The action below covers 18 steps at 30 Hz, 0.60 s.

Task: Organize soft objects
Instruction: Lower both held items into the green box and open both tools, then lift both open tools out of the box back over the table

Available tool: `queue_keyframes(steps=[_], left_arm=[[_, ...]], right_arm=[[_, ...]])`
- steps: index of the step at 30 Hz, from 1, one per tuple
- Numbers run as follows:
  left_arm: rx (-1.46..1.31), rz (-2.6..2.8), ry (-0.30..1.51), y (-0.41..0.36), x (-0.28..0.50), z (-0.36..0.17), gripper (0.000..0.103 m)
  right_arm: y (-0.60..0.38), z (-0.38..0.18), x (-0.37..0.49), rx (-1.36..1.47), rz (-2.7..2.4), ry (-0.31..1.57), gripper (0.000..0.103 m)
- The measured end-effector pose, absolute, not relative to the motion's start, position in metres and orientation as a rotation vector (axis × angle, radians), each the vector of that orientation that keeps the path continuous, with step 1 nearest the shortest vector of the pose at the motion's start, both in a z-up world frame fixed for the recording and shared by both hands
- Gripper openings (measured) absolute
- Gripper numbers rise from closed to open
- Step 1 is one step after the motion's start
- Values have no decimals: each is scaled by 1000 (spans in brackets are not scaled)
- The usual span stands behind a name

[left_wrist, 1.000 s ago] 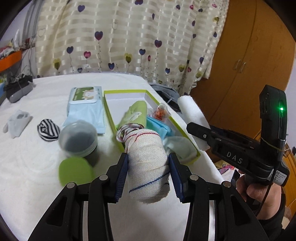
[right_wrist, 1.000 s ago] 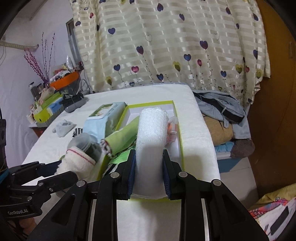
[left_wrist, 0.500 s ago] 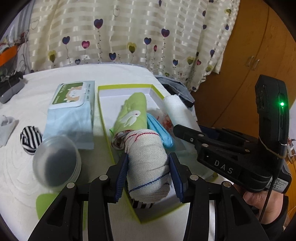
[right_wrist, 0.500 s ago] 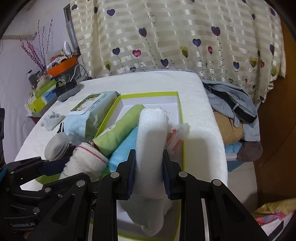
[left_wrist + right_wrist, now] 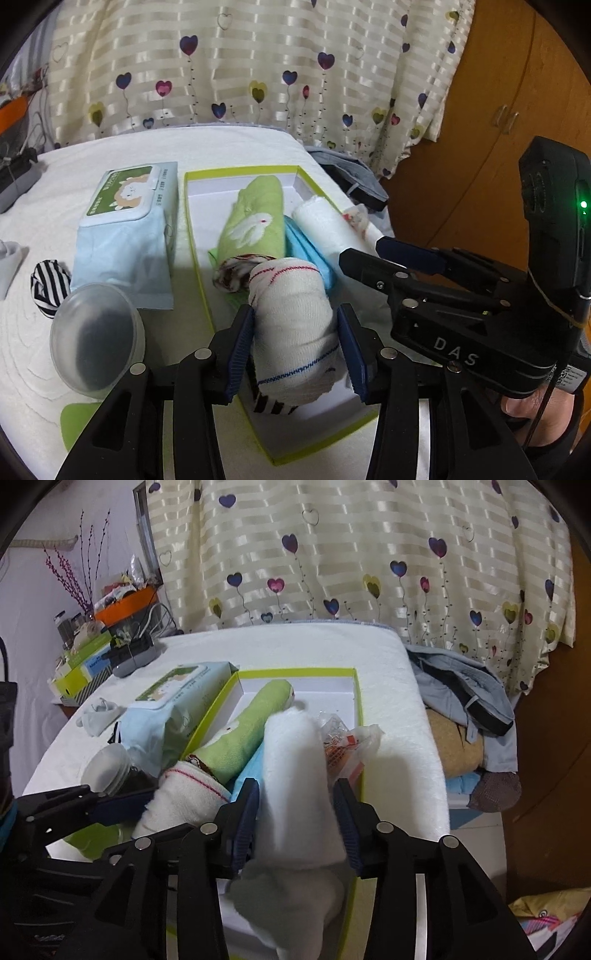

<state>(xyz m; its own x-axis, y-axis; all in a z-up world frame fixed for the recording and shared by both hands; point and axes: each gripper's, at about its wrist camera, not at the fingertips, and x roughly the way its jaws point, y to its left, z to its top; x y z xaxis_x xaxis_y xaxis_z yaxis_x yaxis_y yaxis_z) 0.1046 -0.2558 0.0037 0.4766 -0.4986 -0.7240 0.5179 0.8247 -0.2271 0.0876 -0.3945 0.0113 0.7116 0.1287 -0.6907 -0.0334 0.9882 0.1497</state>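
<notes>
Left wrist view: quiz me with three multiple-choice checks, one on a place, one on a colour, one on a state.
1. Where is the wipes pack?
A. inside the box
B. on the bed, left of the box
C. on the floor

2. What colour is the rabbit roll?
A. green
B. red
C. black

3. What is the left gripper doing?
A. open and empty
B. shut on the wipes pack
C. shut on the cream roll

Answers: 1 B, the pack lies outside the box's left wall. 2 A, its cloth is green. 3 C, both pads press the roll's sides.
</notes>
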Motion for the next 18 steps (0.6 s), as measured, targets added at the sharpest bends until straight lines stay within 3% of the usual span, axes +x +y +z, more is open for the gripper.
queue_keyframes(steps=[18], left_arm=[[15,-686,794,-240,59,29,45]], right_arm=[[-391,45,21,157,8,674,44]])
